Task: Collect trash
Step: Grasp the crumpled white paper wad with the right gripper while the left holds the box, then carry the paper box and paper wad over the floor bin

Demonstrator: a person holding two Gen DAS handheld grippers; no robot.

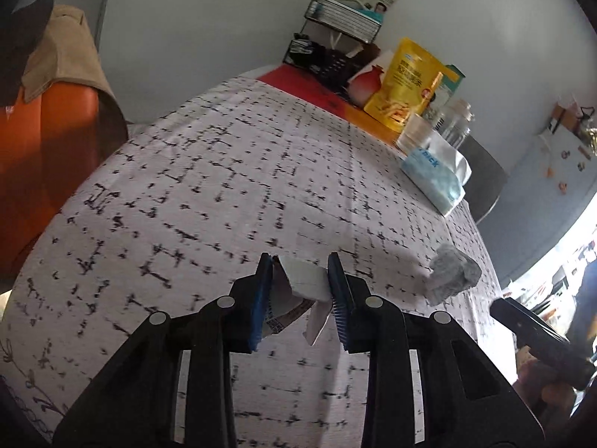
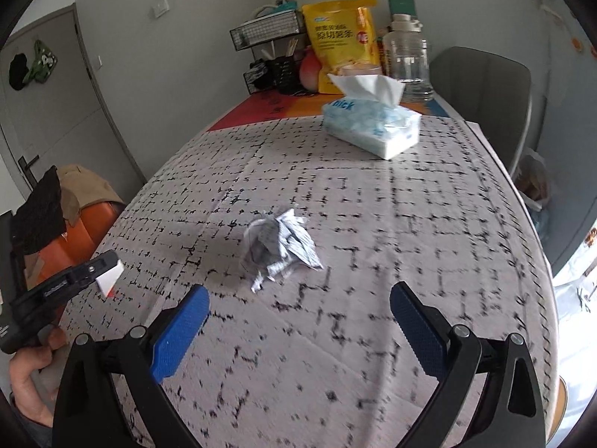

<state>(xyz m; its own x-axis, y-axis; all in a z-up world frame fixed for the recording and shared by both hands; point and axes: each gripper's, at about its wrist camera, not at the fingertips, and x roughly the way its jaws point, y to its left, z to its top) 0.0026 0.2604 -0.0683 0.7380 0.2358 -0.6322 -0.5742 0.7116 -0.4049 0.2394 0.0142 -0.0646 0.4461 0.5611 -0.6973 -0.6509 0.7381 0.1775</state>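
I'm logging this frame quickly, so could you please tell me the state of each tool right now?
Left tool: closed on a folded paper scrap.
Right tool: open, holding nothing; the crumpled paper lies ahead of it.

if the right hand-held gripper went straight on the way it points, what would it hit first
Most likely the crumpled paper on the table. It lies ahead of the open right hand-held gripper, slightly left of its centre line. Depth is hard to judge, so it might pass just beside it.

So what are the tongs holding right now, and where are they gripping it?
The left tongs pinch a folded paper scrap across its middle. The right tongs are open and empty, facing the crumpled paper.
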